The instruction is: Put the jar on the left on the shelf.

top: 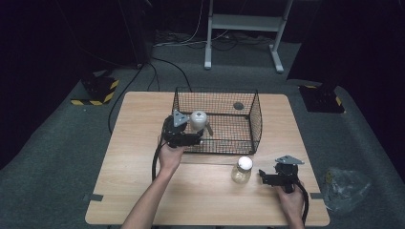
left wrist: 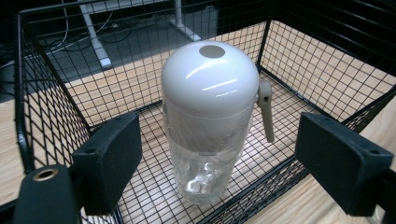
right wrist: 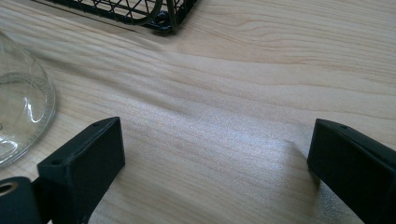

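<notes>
**Two glass jars, one wire basket, both claws wide open**

Going left to right across the wooden table point(top: 143, 191). The left gripper point(top: 187, 138) sits at the near-left corner of the black wire basket point(top: 255, 121), pointing into it. In the left gripper view its jaws are spread well apart with a gap on both sides of the dome-lidded glass jar point(left wrist: 210, 116), so it's gripping nothing. That jar stands upright on the basket floor, near the front left corner. It has a clear glass body, a smooth white dome lid with a grey dot on top, and a small beige lever point(left wrist: 265, 109) hanging down one side. Looks like a few small white bits in the bottom, can't tell what.

Further right, outside the basket and just in front of its near wall, there's a second glass jar point(top: 241, 170) with a white round top, standing on the table.

Far right is the right gripper point(top: 268, 177), aimed toward that second jar but apart from it. Its jaws are open too, over bare wood.

Handling guess: both jars are stiff, slick and breakable, probably light since they're near empty. I'd clamp on the straight glass body below the lid, not the rounded dome, which would likely squirt out, and stay clear of that lever.
</notes>
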Demonstrator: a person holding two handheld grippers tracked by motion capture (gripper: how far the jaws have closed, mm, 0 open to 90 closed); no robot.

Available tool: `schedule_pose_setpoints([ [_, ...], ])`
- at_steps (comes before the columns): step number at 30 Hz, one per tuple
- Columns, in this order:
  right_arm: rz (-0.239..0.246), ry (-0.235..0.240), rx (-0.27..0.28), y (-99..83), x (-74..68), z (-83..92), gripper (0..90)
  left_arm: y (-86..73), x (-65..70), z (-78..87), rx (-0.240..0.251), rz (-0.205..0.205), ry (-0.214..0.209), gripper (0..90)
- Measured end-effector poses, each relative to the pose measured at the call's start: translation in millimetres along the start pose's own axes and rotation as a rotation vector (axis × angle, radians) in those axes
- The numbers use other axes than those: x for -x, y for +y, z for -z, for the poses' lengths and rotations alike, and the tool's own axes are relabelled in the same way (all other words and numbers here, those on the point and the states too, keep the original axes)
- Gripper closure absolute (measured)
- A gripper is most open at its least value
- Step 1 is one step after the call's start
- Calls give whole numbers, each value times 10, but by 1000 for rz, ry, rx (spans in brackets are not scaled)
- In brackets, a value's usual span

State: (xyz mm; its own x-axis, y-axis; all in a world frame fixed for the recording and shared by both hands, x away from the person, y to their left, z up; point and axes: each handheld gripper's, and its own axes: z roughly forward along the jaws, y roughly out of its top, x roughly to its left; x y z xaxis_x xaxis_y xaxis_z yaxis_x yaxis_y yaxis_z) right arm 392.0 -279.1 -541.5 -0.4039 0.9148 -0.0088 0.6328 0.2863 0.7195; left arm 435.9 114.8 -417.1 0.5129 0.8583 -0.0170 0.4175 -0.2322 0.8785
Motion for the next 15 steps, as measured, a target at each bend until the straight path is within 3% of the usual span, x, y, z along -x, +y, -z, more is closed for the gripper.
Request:
schedule_pose_setpoints([
  [15,0,0,0,0,0,0,38,-15,-59,236,34,29,-16,151],
])
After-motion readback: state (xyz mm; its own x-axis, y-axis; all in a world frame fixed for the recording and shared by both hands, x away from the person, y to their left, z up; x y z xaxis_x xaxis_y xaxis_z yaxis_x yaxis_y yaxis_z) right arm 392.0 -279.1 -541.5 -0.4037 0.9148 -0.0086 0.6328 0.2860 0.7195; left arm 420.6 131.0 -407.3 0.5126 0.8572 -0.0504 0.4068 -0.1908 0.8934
